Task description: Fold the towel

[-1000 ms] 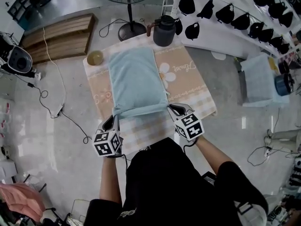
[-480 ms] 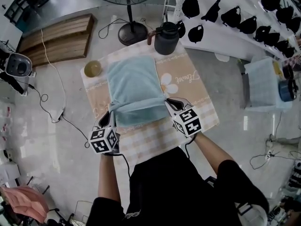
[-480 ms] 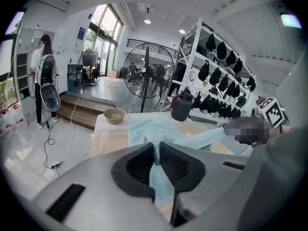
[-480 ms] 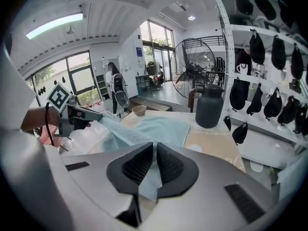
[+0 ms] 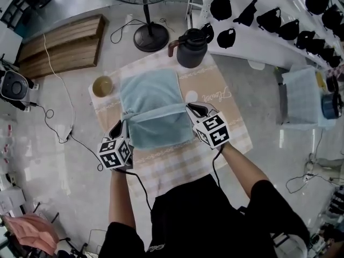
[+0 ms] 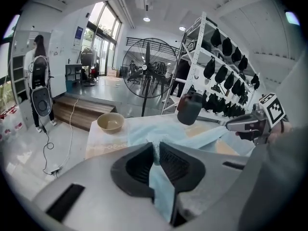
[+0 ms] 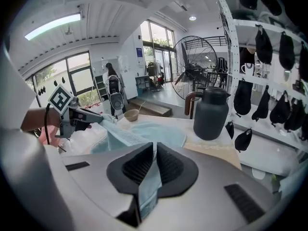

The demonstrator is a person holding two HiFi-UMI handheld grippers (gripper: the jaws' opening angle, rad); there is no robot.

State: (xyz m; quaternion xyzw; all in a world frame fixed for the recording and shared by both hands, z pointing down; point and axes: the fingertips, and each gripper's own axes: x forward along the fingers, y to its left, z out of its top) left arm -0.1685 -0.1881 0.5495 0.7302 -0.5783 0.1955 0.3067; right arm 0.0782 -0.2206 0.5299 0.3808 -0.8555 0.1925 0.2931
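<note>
A light blue towel (image 5: 153, 98) lies on a small table (image 5: 231, 125) under a beige flowered cloth. Its near edge is lifted and carried over the rest, making a raised fold across the middle. My left gripper (image 5: 121, 126) is shut on the left corner of that edge, and the cloth runs down between its pads (image 6: 156, 163). My right gripper (image 5: 192, 109) is shut on the right corner, blue cloth (image 7: 150, 179) pinched between its jaws. The lifted edge stretches taut between the two grippers.
A dark jug (image 5: 192, 48) stands at the table's far edge and a small bowl (image 5: 102, 85) at its far left corner. Beyond them a floor fan (image 5: 146, 12) stands on the floor. A white rack (image 5: 279, 34) with dark caps is at the right. Cables trail at the left.
Both grippers have moved away from the person across the table, carrying the towel's near edge further over the part lying flat. The folded-over portion has grown.
</note>
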